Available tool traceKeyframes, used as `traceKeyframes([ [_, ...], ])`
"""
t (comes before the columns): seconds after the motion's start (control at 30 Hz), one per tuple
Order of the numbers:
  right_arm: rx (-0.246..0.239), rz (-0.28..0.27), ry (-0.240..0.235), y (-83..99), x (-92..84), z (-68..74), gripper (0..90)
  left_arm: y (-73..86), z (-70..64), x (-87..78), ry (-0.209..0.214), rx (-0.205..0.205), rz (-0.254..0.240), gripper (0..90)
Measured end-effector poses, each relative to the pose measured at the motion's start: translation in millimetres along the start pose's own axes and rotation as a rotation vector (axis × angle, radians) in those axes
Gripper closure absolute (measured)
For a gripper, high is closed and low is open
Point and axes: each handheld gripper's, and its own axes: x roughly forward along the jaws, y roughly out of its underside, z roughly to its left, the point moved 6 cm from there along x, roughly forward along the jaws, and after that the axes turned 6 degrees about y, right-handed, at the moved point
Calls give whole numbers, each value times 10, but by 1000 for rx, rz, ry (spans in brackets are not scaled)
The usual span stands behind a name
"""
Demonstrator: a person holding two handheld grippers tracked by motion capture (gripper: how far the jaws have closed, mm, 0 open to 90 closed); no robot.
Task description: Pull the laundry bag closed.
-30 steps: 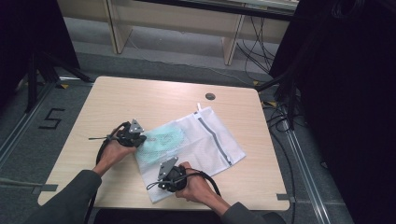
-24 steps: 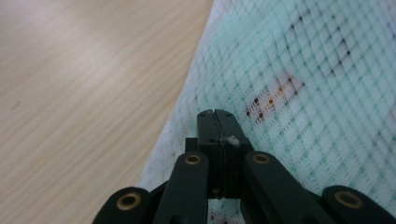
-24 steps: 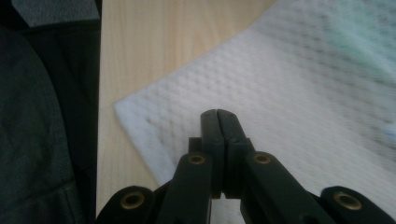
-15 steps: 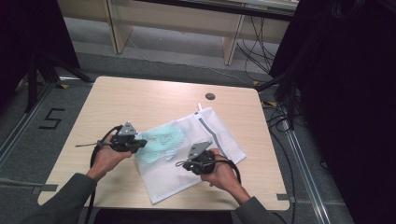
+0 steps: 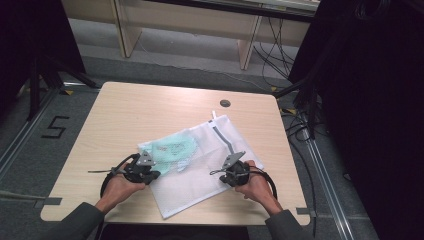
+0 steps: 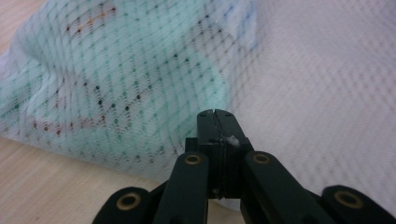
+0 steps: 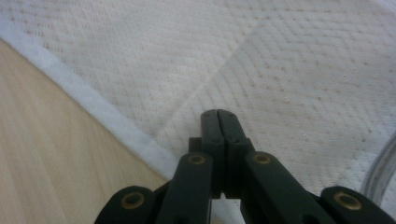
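Having swung my right tongs (image 5: 226, 172) out to the bag's (image 5: 200, 185) right edge, I'm keeping both pairs clamped on mesh mid-table, left tongs (image 5: 150, 167) pulling evenly to flatten it.

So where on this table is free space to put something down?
The far half of the table is bare wood, from the far edge down to the mesh bag, with only a small dark cap near the far right. The left strip beside the left gripper is also free. The near middle is crowded: bag, both hands, right gripper.
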Motion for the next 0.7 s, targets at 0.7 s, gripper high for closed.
traceKeyframes([
  [0.7,-157,-35,-76,-304,95,552,900,47,458,-95,-113,-13,14,896],
])
